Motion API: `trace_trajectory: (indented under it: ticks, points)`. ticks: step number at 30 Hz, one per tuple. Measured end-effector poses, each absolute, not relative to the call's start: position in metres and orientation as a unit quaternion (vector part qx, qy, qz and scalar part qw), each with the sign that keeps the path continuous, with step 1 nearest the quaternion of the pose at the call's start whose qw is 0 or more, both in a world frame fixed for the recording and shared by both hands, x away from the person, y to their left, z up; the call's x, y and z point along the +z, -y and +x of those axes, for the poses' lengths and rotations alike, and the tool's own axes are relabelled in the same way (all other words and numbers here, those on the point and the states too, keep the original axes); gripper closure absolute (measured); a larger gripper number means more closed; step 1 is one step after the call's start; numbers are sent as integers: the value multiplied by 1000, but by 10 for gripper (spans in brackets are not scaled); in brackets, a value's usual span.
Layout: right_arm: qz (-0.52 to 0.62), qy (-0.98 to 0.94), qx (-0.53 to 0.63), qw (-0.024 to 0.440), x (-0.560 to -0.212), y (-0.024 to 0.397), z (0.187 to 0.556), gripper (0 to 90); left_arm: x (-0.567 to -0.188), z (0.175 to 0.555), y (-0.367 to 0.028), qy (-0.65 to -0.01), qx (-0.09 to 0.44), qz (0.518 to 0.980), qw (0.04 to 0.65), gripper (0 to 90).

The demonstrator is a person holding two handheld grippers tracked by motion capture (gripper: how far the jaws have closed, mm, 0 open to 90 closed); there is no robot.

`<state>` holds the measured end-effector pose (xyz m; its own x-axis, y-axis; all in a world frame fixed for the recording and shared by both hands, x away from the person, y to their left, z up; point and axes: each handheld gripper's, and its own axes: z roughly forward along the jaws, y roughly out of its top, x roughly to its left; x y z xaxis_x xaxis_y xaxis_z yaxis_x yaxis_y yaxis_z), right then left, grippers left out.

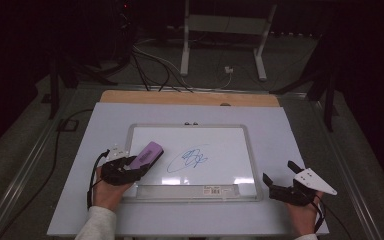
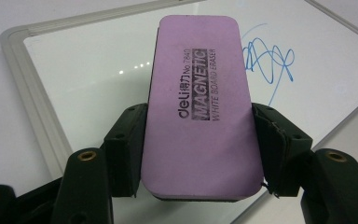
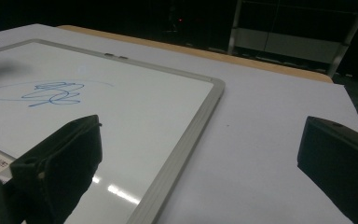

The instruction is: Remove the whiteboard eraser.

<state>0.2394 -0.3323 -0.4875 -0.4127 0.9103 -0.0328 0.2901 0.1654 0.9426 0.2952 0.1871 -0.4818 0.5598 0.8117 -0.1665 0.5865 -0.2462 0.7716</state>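
**Eraser in hand, scribble still to wipe**

While our left gripper (image 2: 200,154) clamps the eraser (image 2: 199,107) across its long sides, jaws part closed and pads pressing the purple block, we judge the carry step in hand: the eraser pokes out ahead of the jaws over the whiteboard (image 1: 140,131), with the blue scribble (image 2: 266,58) just beyond its far end and to the right. Next we need to lower it flat and sweep across the ink. Our right gripper (image 1: 281,176) rests beside the board's edge, jaws wide and empty
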Motion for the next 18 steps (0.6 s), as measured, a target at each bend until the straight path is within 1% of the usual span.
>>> trace_trajectory:
  ticks: [18]
  points:
    - [434, -691, 478, 325, -488, 332, 240, 3, -485, 307, -165, -430, 133, 789, 418, 415]
